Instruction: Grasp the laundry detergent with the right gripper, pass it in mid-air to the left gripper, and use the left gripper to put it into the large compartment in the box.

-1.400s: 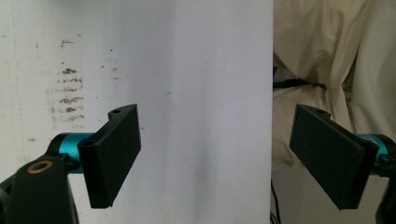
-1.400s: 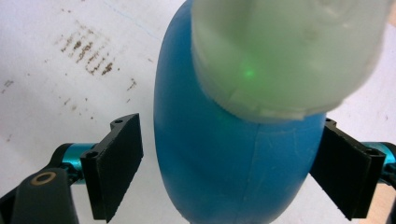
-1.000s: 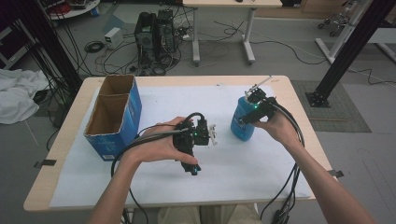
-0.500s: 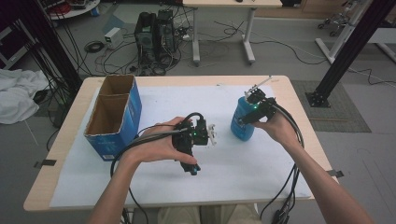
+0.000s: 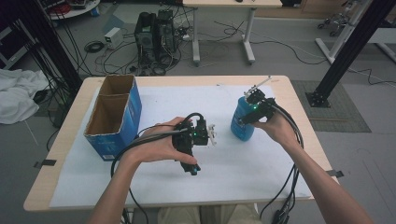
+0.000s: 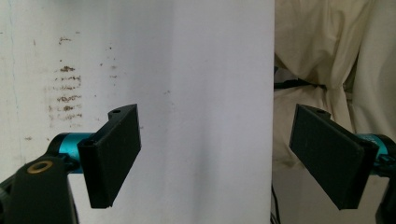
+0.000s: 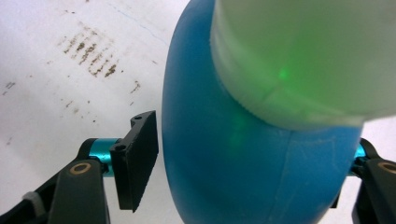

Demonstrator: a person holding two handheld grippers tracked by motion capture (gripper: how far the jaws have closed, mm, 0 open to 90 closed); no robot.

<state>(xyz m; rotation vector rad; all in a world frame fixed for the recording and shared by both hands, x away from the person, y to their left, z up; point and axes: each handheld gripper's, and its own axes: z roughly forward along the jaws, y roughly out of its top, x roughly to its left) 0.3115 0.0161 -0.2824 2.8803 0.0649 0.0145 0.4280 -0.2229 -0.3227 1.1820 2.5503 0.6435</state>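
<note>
Closing around the blue bottle [image 7: 243, 154], right gripper [image 5: 256, 108] fingers haven't pinched it; left gripper [image 6: 219, 158] fingers spread.

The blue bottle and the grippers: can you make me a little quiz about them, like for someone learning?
1. True or false: the bottle stands upright on the white sheet.
2. What sits between the jaws of the right gripper?
A. the box
B. the bottle
C. nothing
3. Fill in: the jaws of the left gripper stand wide apart with ______ between them.

Key
1. True.
2. B. The bottle fills the gap; the jaws have just been closing on it, and the left pad seems not quite on it yet.
3. Nothing. The box stands off to the side, cardboard inside, blue outside.
</note>
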